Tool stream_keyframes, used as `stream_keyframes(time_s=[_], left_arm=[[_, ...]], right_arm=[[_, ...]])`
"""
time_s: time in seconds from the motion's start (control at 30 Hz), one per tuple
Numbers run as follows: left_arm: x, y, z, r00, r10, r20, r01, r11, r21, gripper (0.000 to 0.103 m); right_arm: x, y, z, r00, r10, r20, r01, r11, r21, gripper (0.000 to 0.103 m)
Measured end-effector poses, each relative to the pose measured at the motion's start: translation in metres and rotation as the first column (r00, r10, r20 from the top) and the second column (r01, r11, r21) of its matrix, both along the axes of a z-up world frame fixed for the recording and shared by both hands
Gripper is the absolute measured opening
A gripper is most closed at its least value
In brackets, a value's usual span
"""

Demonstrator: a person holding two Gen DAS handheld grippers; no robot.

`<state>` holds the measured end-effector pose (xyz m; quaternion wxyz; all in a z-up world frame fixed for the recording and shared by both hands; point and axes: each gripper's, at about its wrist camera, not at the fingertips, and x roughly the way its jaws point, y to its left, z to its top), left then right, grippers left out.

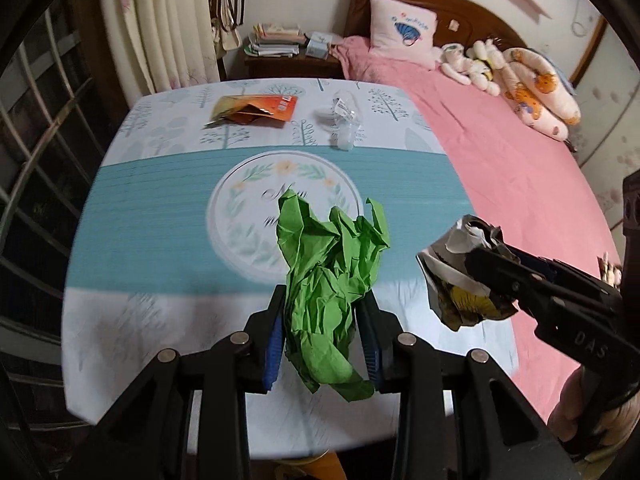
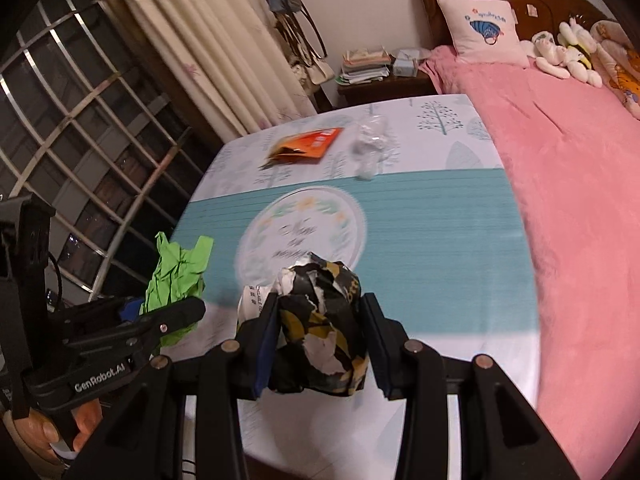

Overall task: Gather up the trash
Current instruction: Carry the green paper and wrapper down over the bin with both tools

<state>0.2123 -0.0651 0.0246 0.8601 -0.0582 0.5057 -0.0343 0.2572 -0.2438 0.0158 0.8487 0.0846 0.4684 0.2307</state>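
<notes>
My left gripper [image 1: 322, 320] is shut on a crumpled green paper [image 1: 332, 276] and holds it above the near part of the table [image 1: 140, 208]. My right gripper [image 2: 318, 328] is shut on a crumpled black, white and yellow paper ball [image 2: 320, 320], also lifted above the table [image 2: 440, 240]. Each sees the other: the right gripper with the dark ball [image 1: 464, 272] at right, the left gripper with the green paper [image 2: 176, 276] at left. An orange wrapper [image 1: 256, 110] and a crushed clear plastic bottle [image 1: 344, 120] lie at the table's far end.
A bed with a pink blanket [image 1: 500, 152] runs along the table's right side, with a pillow [image 1: 402, 30] and soft toys [image 1: 476, 64]. A nightstand with stacked books [image 1: 276, 40] stands beyond the table. Curtains [image 1: 160, 20] and a barred window [image 1: 40, 120] are at left.
</notes>
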Motion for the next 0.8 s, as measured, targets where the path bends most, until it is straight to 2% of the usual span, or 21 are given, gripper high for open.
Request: stream_keyframes(time_s=[0.2,0.43,0.63,0.8], left_arm=[[-0.092,0.04,0.016,0.999,-0.013,0.047,0.015,1.0,-0.022,0.032],[-0.168,0.073,0.003,1.0,-0.001,0.016,0.002,0.998,-0.065,0.032],[-0.208,0.083,-0.026,0.998,-0.006,-0.062,0.001,0.996,-0.084,0.032],[-0.222,0.085,-0.062,0.992,-0.008,-0.122,-0.004,0.994,-0.105,0.032]], right_arm=[[-0.087,0.034,0.016,0.999,-0.003,0.033,0.003,1.0,0.007,0.04],[-0.165,0.067,0.016,0.999,0.032,0.018,-0.032,0.999,-0.007,0.04],[-0.202,0.088,-0.005,0.996,0.071,-0.055,-0.074,0.996,-0.049,0.04],[-0.219,0.096,-0.046,0.986,0.076,-0.147,-0.091,0.991,-0.095,0.04]])
